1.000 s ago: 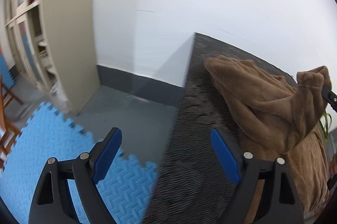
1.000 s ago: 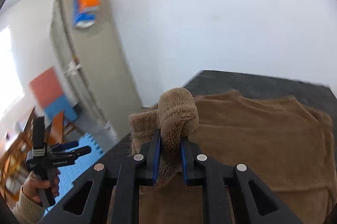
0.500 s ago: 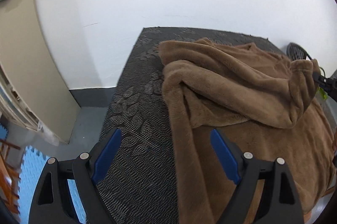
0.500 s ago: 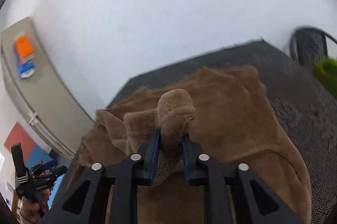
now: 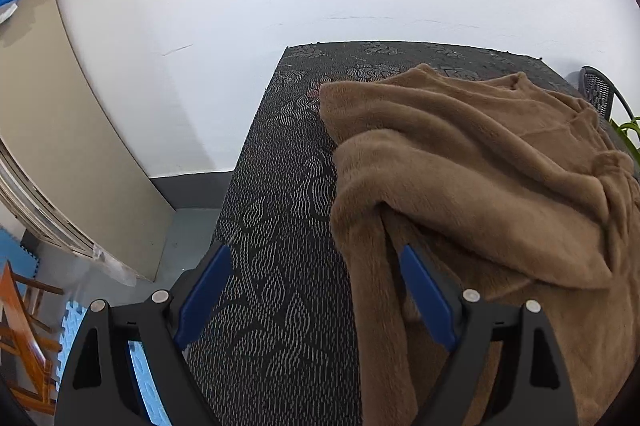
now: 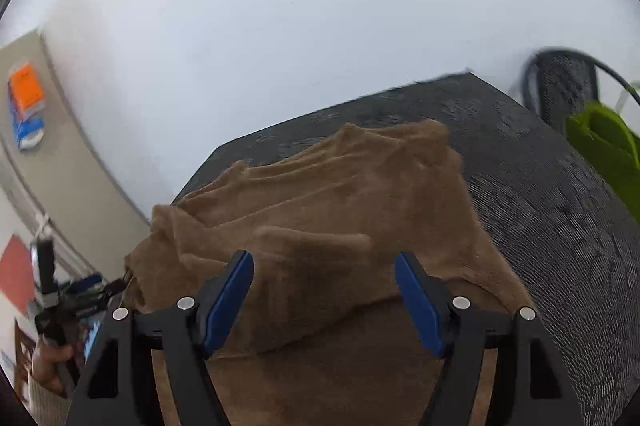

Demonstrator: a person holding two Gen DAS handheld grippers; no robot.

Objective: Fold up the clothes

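White wall backed the dark patterned desk (image 5: pixel 280 266); we found the brown fleece garment (image 6: pixel 340 202) lying on it. Both left tongs (image 5: pixel 316 300) and right tongs (image 6: pixel 324 294) gaped, empty. Only the right view showed a hand (image 6: pixel 48 366).

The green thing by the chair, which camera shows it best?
The right wrist view: the green thing fills a broad bright patch beside the chair. The left wrist view catches only thin green slivers at its edge.
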